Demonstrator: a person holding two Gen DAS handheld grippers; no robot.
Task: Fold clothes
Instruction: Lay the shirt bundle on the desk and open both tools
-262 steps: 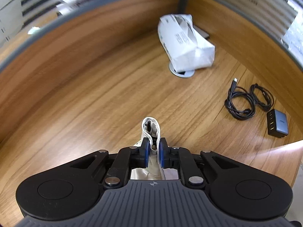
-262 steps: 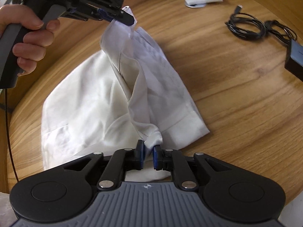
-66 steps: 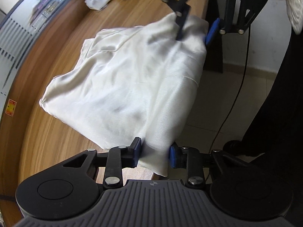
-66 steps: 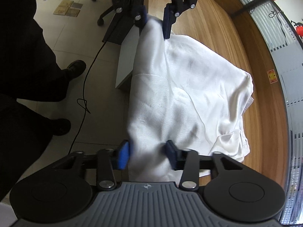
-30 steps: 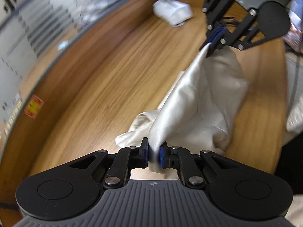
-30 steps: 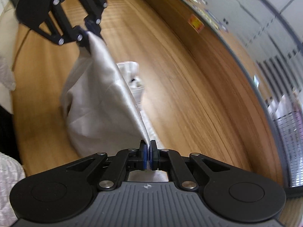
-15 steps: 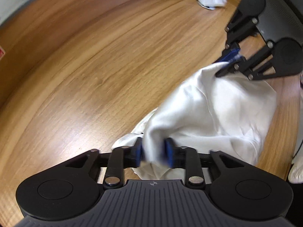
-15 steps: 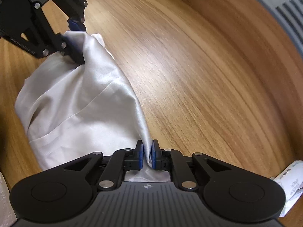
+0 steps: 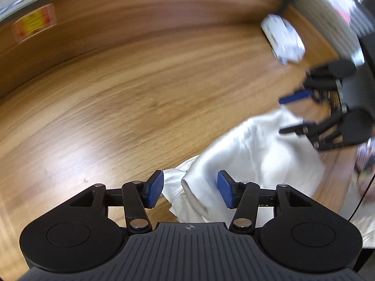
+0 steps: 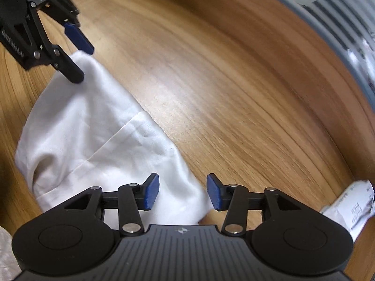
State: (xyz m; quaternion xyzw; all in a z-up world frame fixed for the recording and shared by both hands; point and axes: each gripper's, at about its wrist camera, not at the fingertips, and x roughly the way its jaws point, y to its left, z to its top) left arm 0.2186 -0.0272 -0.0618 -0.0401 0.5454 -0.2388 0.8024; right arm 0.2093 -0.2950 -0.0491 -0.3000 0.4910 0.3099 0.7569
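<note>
A white garment [image 9: 253,154] lies folded over in a loose heap on the wooden table [image 9: 117,93]. My left gripper [image 9: 190,188] points down at one end of it; its jaws are opening, and a fold of cloth lies loose between the blue pads [image 9: 154,188]. The right gripper [image 9: 290,113] shows at the garment's far end, jaws apart. In the right wrist view the garment [image 10: 93,126] runs from my right gripper [image 10: 182,193], whose jaws are opening over a loose corner, up to the left gripper [image 10: 84,64]. No pad presses on the cloth.
A white printed packet [image 9: 282,39] lies near the table's far corner, also at the lower right of the right wrist view as the packet [image 10: 354,207]. A grey slatted partition [image 10: 339,23] bounds the table. A yellow-red sticker [image 9: 34,24] is on the wooden upstand.
Both grippers held the garment's top corners stretched above the table a second ago. They came down, the cloth settled on the wood, and both sets of jaws opened off it.
</note>
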